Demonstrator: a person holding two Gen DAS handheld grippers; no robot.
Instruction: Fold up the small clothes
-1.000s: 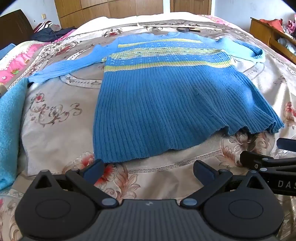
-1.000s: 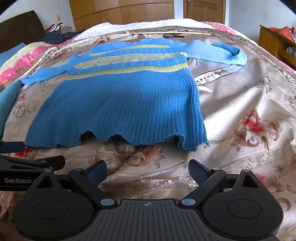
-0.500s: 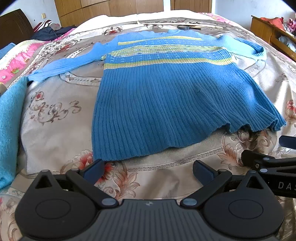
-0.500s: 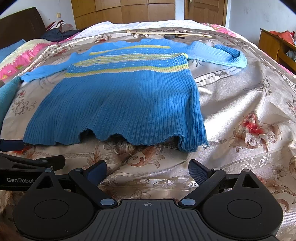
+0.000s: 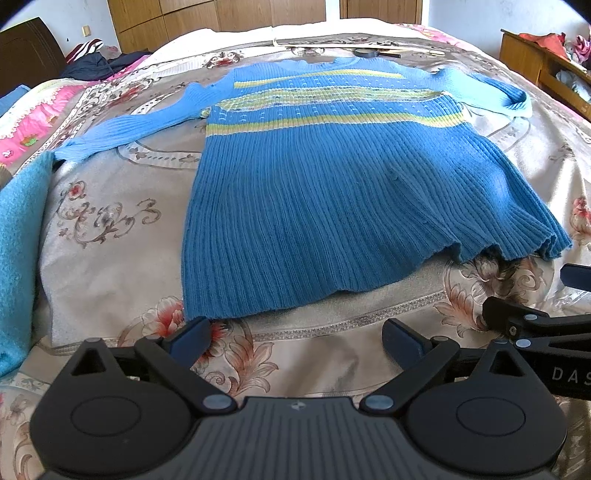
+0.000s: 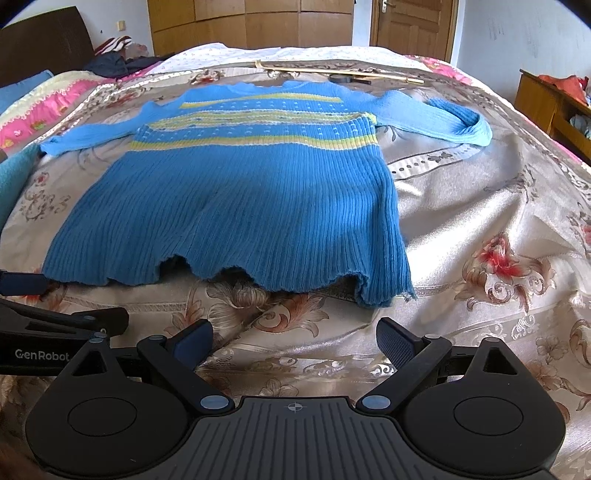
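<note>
Sweater [image 5: 332,206]: ribbed knit, matt. Bedspread [image 6: 480,206]: satiny sheen, floral. My grippers [image 5: 295,336] [image 6: 295,334]: matt black plastic.

You are in a home bedroom. A bed fills the view, spread with a beige floral bedspread [image 6: 480,192], a dark headboard [image 6: 40,40] at 10 o'clock and a pink quilt [image 6: 33,110] beside it. Wooden wardrobe doors [image 6: 251,26] line the far wall at 12 o'clock, with a wooden room door [image 6: 413,26] at 1 o'clock. At 2 o'clock stands a wooden shelf unit [image 6: 546,103] piled with clothes, and more clothing [image 5: 96,62] lies heaped at 11 o'clock.
</note>
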